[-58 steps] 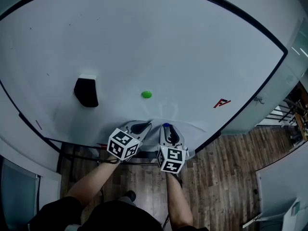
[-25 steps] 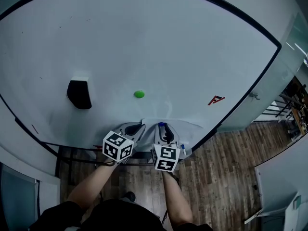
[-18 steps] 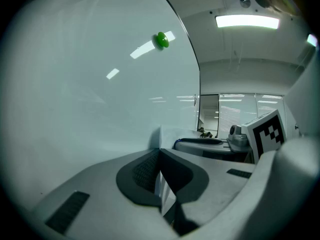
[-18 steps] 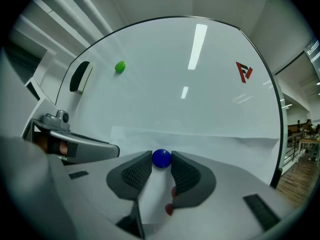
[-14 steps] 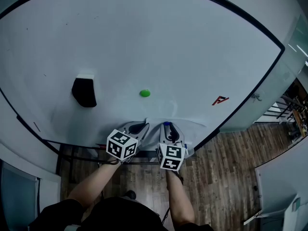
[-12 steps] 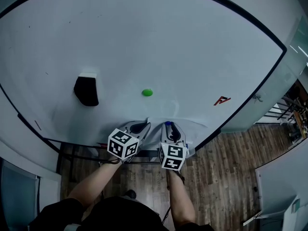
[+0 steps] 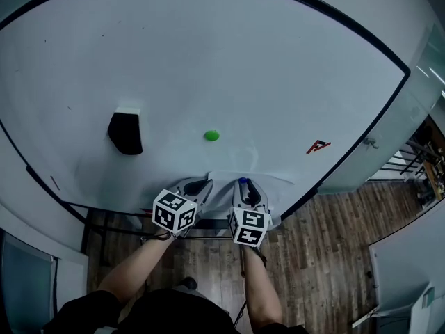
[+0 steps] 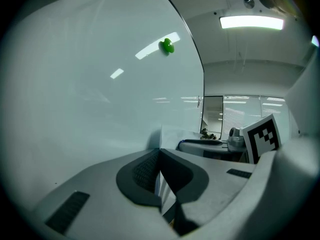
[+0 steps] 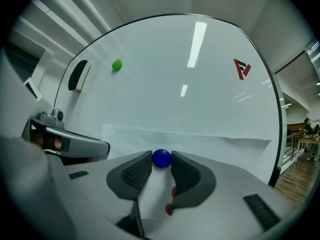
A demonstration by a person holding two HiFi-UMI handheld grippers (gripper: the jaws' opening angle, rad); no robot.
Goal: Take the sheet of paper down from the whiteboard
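**Step in hand (my read):** free the sheet of paper (image 9: pixel 210 141) from the whiteboard (image 7: pixel 229 68) by pulling off the blue magnet (image 9: pixel 161 158) pinning it. The sheet lies flat on the board at its bottom edge, below & slightly R of the green magnet (image 7: pixel 211 136).

**Procedure, L to R:**
1. L hand-held gripper (image 8: pixel 159 158): hold a firm pinch on the sheet's L edge so the paper can't drop or slide once the magnet lets go. No sideways tug, as it risks a tear or crease.
2. R hand-held gripper (image 9: pixel 161 165): draw the blue magnet straight off the board w/o dragging it across the paper. It's a round, smooth part and will likely slip if gripped at the pad tips only.
3. No other magnet shows on the sheet, so it should come free at once. The L side then takes the weight.

**Gripper state:**
- L: jaws pressed together, sheet edge nipped between the pads. Position is below & just L of the green magnet.
- R: jaws part-spread, pinching the blue magnet between the pad tips, and both pads look in contact. Position is below & just R of the green magnet.

**Not involved:** black eraser (image 7: pixel 125 132), well L of the green magnet, and a red mark (image 7: pixel 320 147), well R of it.
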